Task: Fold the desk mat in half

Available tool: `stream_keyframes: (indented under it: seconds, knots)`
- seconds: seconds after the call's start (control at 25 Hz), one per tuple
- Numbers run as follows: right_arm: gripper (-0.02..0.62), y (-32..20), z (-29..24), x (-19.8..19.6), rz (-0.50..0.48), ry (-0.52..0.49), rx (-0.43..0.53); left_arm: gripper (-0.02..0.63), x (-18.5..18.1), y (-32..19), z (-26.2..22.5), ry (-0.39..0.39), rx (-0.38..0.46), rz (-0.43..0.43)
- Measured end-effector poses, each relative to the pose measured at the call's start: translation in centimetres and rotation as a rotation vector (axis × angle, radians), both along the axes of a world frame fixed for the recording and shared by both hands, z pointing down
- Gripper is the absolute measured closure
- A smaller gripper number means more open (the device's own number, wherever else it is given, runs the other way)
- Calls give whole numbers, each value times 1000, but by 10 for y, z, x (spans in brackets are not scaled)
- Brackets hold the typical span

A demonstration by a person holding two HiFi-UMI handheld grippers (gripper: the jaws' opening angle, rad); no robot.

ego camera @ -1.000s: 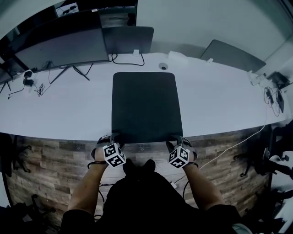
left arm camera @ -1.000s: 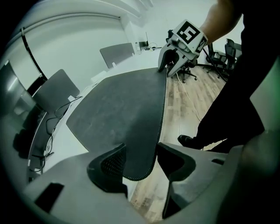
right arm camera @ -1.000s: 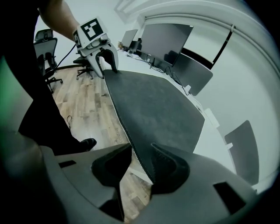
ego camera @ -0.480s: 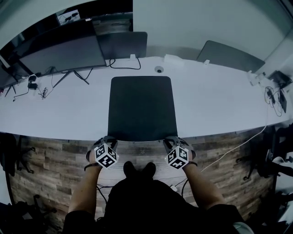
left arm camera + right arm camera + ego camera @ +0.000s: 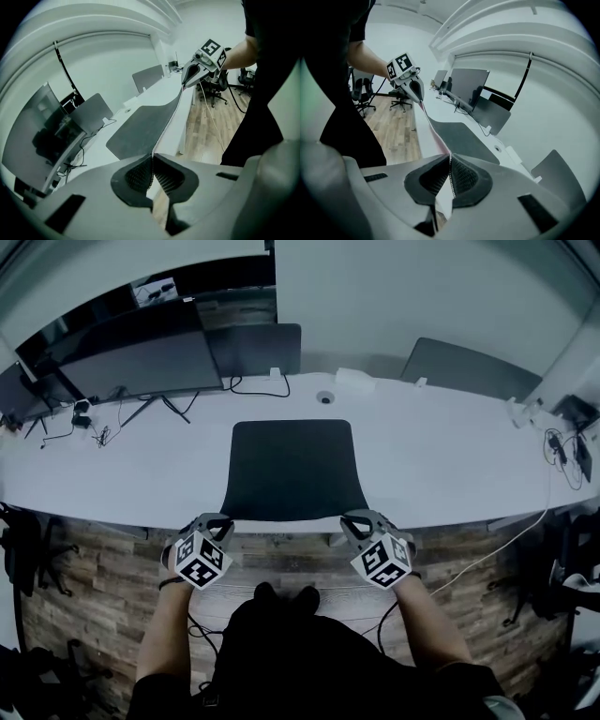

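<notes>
Head view: long white desk (image 5: 450, 460) runs across the frame, with wood floor (image 5: 103, 582) below it on my side. I see the dark mat (image 5: 292, 470) at desk centre. Its far part lies flat on the desk, and its near edge is raised off the front edge and hangs between my two grippers. A big monitor (image 5: 141, 362) stands at the back left with a smaller screen (image 5: 255, 348) beside it. A grey panel (image 5: 469, 367) is at the back right. My left gripper (image 5: 217, 518) is at the mat's near left corner and my right gripper (image 5: 354, 518) is at the near right corner, well apart from each other. Left gripper view: the jaws of the left gripper (image 5: 152, 158) have just been closing and now pinch the thin mat (image 5: 140, 129) edge between the ribbed pads. The edge runs from there up to the right gripper (image 5: 190, 77). Right gripper view: the right gripper (image 5: 450, 160) has also just been closing, and its pads are pressed on the mat (image 5: 461, 136) edge, which stretches across to the left gripper (image 5: 416, 91). Small stuff: cables (image 5: 98, 432) are tangled at the desk's left, and there is a round hole (image 5: 325, 397) behind the mat. I can't tell what the small white item beside the hole is.
</notes>
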State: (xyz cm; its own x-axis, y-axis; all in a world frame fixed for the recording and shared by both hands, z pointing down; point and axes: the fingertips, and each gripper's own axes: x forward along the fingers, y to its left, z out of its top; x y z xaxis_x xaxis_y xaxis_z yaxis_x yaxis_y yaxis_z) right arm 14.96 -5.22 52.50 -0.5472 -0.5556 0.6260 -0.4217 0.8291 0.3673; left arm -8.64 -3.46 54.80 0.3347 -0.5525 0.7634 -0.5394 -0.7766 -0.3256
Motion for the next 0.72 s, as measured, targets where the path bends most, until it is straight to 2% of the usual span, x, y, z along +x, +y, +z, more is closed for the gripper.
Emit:
stream_keyframes:
  seconds: [0.2, 0.36, 0.52, 0.72]
  knots:
    - [580, -2, -37, 8, -19, -45, 9, 583, 7, -2, -49, 19, 69, 14]
    - [580, -10, -58, 6, -25, -52, 31, 583, 8, -7, -71, 53, 76, 25]
    - [580, -33, -65, 4, 0, -57, 22, 583, 2, -32, -75, 79, 75, 31]
    - [580, -63, -67, -12, 13, 0, 44, 583, -11, -71, -61, 85, 45, 36]
